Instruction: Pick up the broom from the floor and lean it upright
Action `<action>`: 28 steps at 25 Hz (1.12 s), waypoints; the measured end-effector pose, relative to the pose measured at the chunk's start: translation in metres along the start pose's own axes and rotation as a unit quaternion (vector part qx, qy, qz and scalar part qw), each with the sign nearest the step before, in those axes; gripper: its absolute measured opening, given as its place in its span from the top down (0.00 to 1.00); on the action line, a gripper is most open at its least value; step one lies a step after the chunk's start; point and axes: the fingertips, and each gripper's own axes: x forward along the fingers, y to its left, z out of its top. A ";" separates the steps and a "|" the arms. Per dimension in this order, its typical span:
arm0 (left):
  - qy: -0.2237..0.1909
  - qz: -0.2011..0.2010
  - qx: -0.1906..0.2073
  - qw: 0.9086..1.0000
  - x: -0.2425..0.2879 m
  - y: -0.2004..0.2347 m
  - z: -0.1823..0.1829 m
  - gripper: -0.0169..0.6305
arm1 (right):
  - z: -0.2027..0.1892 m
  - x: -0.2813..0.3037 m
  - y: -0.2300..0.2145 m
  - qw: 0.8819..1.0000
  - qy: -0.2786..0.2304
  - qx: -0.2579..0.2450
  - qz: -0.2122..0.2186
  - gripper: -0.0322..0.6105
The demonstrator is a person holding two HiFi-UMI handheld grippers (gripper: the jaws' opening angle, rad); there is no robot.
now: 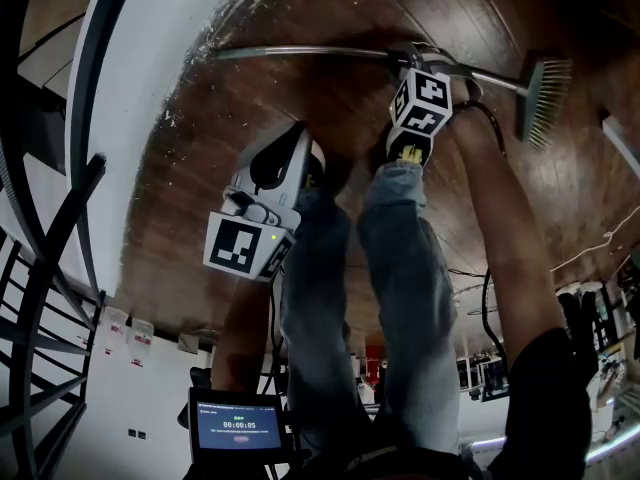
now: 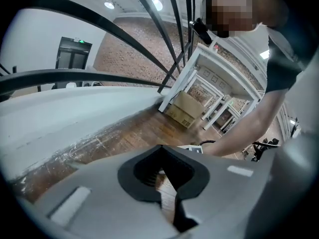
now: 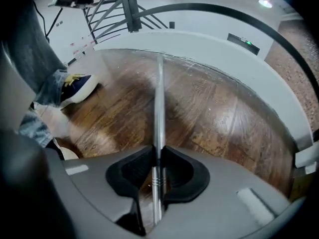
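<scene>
The broom lies flat on the dark wooden floor. Its metal handle (image 1: 300,52) runs left to right, and the brush head (image 1: 545,98) is at the right end. My right gripper (image 1: 415,60) points steeply down onto the handle near the brush end. In the right gripper view the handle (image 3: 159,98) passes between the tips, and the right gripper (image 3: 157,157) is shut on it. My left gripper (image 1: 312,156) hangs lower left of the handle, above the floor and apart from the broom. In the left gripper view the left gripper (image 2: 160,152) is shut with nothing held.
A white curved stair base (image 1: 130,118) borders the floor on the left, with black railings (image 1: 50,248) over it. The person's legs in jeans (image 1: 400,268) and a shoe (image 3: 79,86) stand close to the handle. A cardboard box (image 2: 187,108) sits by white frames further off.
</scene>
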 end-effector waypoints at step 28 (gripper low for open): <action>-0.051 -0.072 0.083 0.993 -0.041 -0.217 0.258 0.58 | 0.014 -0.387 -0.037 0.930 -0.216 0.253 -0.156 0.83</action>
